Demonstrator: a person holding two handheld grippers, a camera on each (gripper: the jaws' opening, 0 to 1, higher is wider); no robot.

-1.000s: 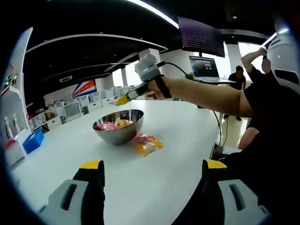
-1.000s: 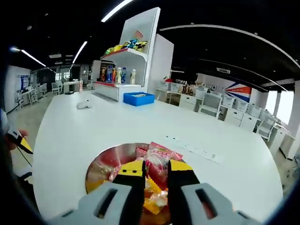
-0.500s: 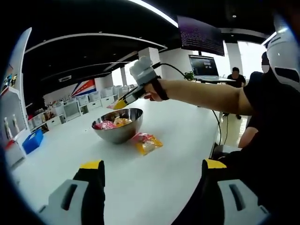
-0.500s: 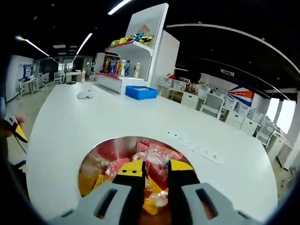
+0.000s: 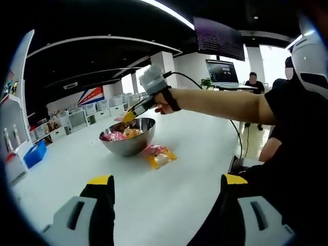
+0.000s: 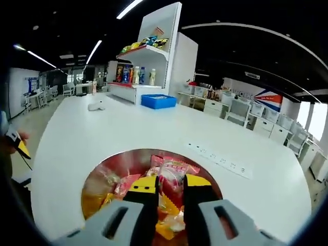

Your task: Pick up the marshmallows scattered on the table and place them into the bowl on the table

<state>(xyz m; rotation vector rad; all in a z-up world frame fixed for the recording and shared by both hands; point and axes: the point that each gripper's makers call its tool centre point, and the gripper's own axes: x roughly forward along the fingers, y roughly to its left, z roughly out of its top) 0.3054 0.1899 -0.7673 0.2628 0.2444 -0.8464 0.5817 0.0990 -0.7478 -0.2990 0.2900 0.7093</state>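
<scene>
Polished steel, round and mirror-bright, the bowl (image 5: 128, 139) sits on our smooth white table (image 5: 154, 200), already holding a heap of crinkly pink and yellow marshmallow packets (image 6: 133, 184). In the right gripper view our right gripper (image 6: 171, 190) hangs directly over that bowl, its yellow-tipped black jaws clamped on a glossy pink-and-white marshmallow packet (image 6: 172, 177). The left gripper view shows the same tool (image 5: 129, 116) poised at the bowl's far rim; the pinched packet is too small there to make out. Two more packets (image 5: 159, 155), pink and yellow, lie on the table just beside the bowl. Our left gripper (image 5: 164, 197) hovers low with its jaws spread wide, grasping nothing.
</scene>
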